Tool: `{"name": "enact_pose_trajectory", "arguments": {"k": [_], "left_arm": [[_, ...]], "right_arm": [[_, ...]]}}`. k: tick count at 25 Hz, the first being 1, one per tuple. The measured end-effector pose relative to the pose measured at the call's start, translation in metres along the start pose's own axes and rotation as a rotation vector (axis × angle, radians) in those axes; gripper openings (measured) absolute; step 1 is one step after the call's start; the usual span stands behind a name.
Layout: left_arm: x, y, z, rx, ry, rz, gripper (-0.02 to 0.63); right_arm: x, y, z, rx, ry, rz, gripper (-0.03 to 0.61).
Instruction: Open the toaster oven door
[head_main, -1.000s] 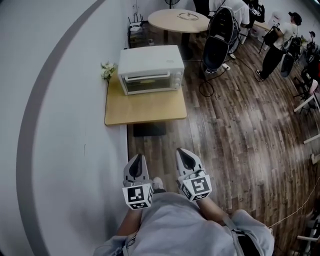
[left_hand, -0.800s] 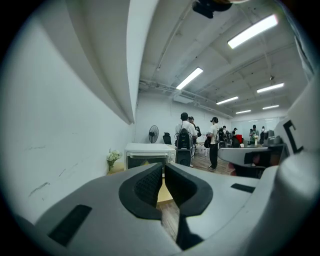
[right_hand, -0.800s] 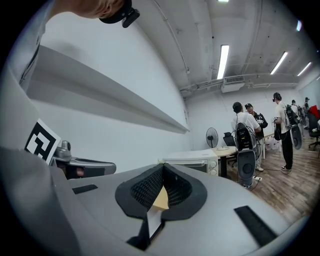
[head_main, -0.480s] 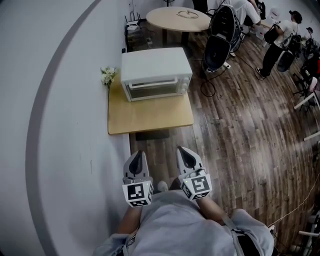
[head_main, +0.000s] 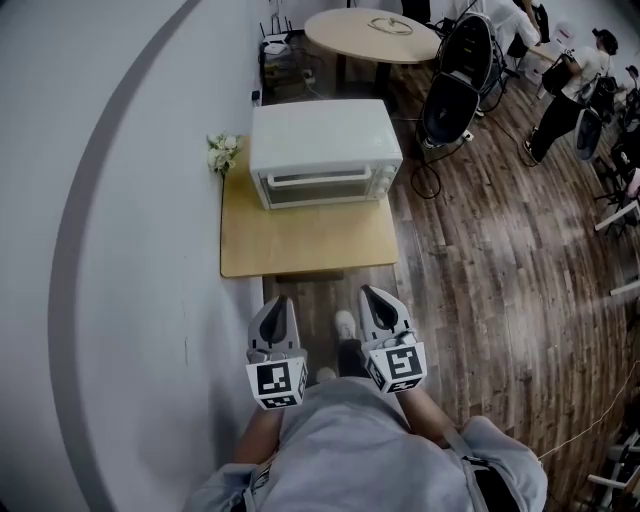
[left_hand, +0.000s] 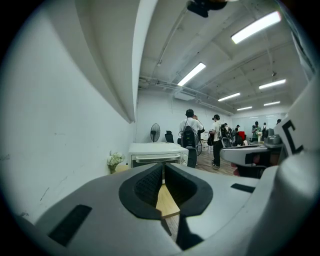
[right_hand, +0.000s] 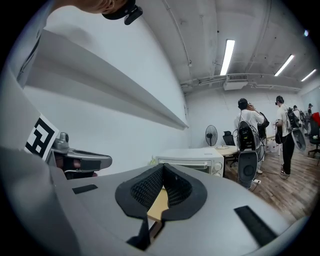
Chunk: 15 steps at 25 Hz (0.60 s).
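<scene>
A white toaster oven (head_main: 322, 152) stands at the back of a low wooden table (head_main: 305, 243) against the wall, its glass door shut with a bar handle along the top. It also shows ahead in the left gripper view, toaster oven (left_hand: 156, 152), and in the right gripper view, toaster oven (right_hand: 192, 159). My left gripper (head_main: 274, 316) and right gripper (head_main: 381, 303) hang side by side over the floor, short of the table's near edge. Both are shut with nothing between their pads, left gripper (left_hand: 163, 172), right gripper (right_hand: 163, 179).
Small white flowers (head_main: 221, 152) sit left of the oven by the wall. A round table (head_main: 372, 36), a dark chair (head_main: 455, 80) and standing people (head_main: 568, 80) fill the far right. Cables (head_main: 425, 172) lie on the wood floor right of the table.
The table and oven have drawn nearer and lower in the head view as I walk toward them. Both grippers have stayed shut and side by side.
</scene>
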<state>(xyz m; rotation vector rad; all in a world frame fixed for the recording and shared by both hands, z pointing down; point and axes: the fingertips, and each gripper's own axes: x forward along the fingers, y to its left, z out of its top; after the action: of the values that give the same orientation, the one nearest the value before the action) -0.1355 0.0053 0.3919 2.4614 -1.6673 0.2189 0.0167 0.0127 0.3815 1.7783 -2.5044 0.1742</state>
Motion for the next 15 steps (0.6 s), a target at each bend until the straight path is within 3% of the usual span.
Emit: {"name": "enact_pose_trajectory", "arguments": {"k": [9,12,15], "left_arm": [[0.087,0.021,0.018,0.074,0.059,0.024,0.015],[0.119,0.019,0.023,0.135,0.082,-0.007,0.015],[0.147,0.017,0.028,0.191,0.103,-0.048,0.034]], "right_arm": [[0.082,-0.047,0.001,-0.056,0.102,0.057,0.0],[0.107,-0.065,-0.001,-0.089,0.135,0.071,0.005],[0.133,-0.085,-0.002,-0.088,0.175,0.093,0.051]]}}
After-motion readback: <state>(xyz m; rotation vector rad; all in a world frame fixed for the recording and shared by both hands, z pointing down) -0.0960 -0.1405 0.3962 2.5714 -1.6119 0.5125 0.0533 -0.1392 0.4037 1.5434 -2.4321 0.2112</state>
